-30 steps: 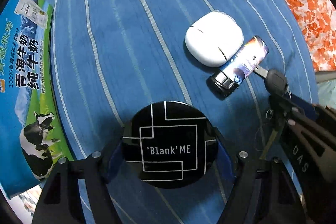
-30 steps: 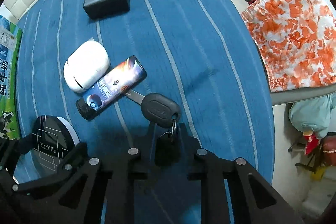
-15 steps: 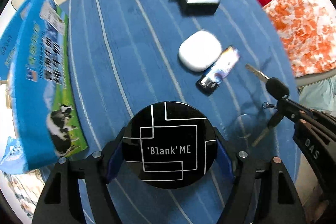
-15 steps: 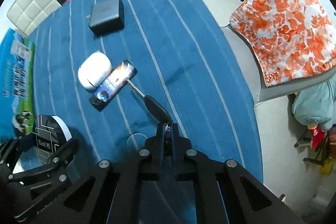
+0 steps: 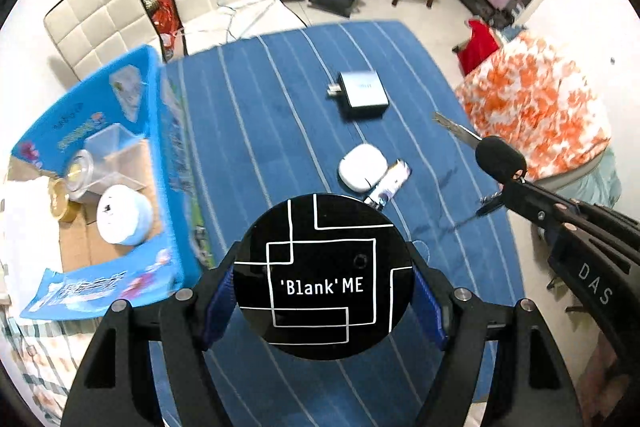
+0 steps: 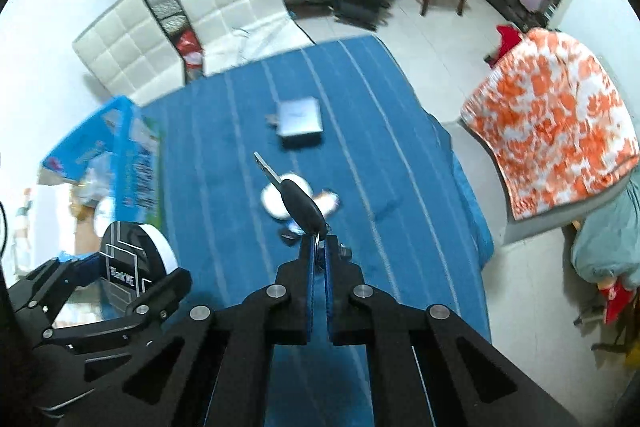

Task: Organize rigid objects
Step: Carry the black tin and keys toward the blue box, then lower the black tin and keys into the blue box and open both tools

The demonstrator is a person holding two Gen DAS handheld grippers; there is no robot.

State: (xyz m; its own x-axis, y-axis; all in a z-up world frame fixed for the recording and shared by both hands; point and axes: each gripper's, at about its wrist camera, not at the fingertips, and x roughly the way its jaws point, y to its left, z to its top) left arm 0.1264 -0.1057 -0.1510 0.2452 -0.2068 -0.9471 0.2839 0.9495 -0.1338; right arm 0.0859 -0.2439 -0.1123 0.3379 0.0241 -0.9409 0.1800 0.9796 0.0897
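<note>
Nearest, the left gripper (image 5: 322,303) clamps a black round compact (image 5: 323,277) printed 'Blank' ME between its blue-padded fingers, raised above the blue striped tablecloth (image 5: 260,147). To the right, the right gripper (image 6: 319,269) is closed narrowly on the ring of a black car key (image 6: 301,205), blade pointing away. Farther on the cloth lie a white earbud case (image 5: 362,167) touching a small printed lighter (image 5: 390,183), then a grey charger (image 5: 363,94). At far left stands an open blue carton (image 5: 160,163) holding jars.
</note>
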